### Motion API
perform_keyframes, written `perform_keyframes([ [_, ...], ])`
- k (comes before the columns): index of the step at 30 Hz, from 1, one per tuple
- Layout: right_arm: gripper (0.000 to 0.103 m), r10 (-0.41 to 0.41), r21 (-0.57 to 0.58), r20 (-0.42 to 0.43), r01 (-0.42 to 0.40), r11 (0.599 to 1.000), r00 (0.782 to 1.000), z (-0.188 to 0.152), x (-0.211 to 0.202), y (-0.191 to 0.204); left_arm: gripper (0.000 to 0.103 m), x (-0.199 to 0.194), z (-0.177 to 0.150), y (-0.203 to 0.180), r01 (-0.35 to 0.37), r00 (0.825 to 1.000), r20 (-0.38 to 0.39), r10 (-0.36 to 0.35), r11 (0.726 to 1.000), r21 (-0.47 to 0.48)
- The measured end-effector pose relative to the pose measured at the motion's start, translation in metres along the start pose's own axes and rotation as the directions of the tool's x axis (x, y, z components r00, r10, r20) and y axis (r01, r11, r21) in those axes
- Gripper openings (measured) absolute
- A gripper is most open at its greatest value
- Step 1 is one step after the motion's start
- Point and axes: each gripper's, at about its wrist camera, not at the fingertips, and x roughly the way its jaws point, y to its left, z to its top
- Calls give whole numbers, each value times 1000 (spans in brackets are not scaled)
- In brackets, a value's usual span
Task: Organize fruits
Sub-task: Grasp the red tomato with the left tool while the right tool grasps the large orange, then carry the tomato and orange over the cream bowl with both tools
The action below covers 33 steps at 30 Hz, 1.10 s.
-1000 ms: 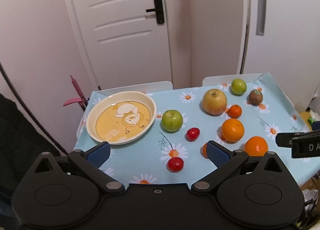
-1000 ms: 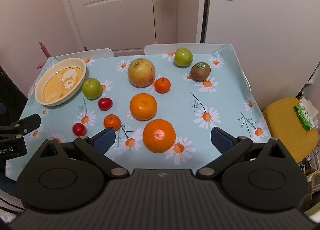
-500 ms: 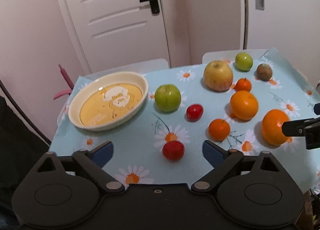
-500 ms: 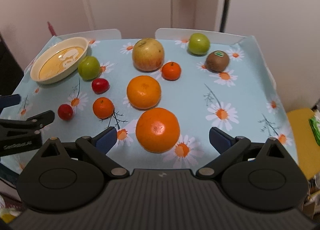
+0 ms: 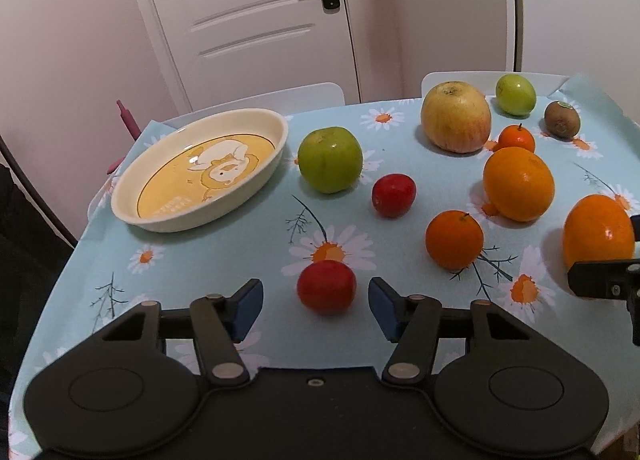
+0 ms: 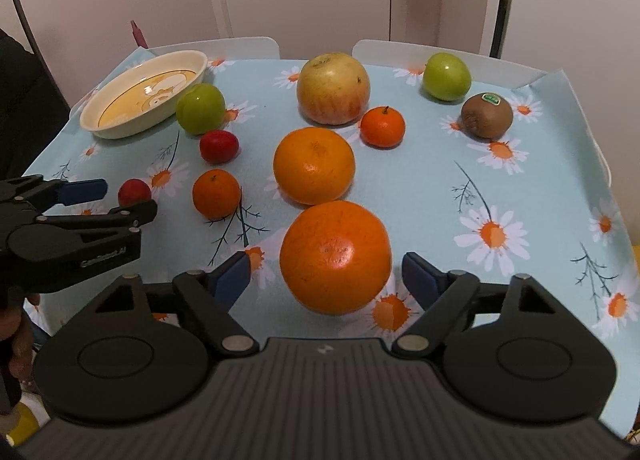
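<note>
2 handheld grippers bracket fruit on a daisy-print tablecloth [image 6: 540, 180]. The left gripper [image 5: 316, 302] stands parted around a small red fruit [image 5: 326, 286] at the near edge, a gap showing on each side between its blue pads and the skin. The right gripper [image 6: 326, 274] is spread wider around the nearest large orange [image 6: 335, 257], its pads likewise clear of the peel. Both fruits rest on the cloth.

Beyond them lie a 2nd large orange [image 6: 314, 165], 2 small mandarins [image 6: 216, 194] [image 6: 383, 127], a 2nd red fruit [image 6: 219, 146], a big yellow-red apple [image 6: 333, 88], 2 green apples [image 6: 201, 109] [image 6: 446, 76] and a kiwi [image 6: 487, 115] bearing a green sticker at far right. A cream dish [image 5: 132, 180] with a yellow cartoon base sits at far left, just beside the nearer green apple. A white door [image 5: 248, 12] stands behind the table.
</note>
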Motion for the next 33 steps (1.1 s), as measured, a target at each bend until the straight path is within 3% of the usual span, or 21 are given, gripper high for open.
perform_keyframes([
  [6,91,15,-7,9,-15,1000,1000,1,3,-4,49,5,0,-4,-12,1000,-4,12,1000,-14],
  [8,90,19,-6,10,-19,1000,1000,2,4,-4,37,6,1,-6,-11,1000,-5,11,1000,-13],
  [21,77,1,-26,-5,-2,1000,1000,4,12,-3,37,-5,-6,-7,-12,1000,-23,12,1000,-19],
  [33,76,38,-41,-20,-39,998,999,11,-2,-5,37,-35,-4,4,-32,999,-20,30,997,-77],
])
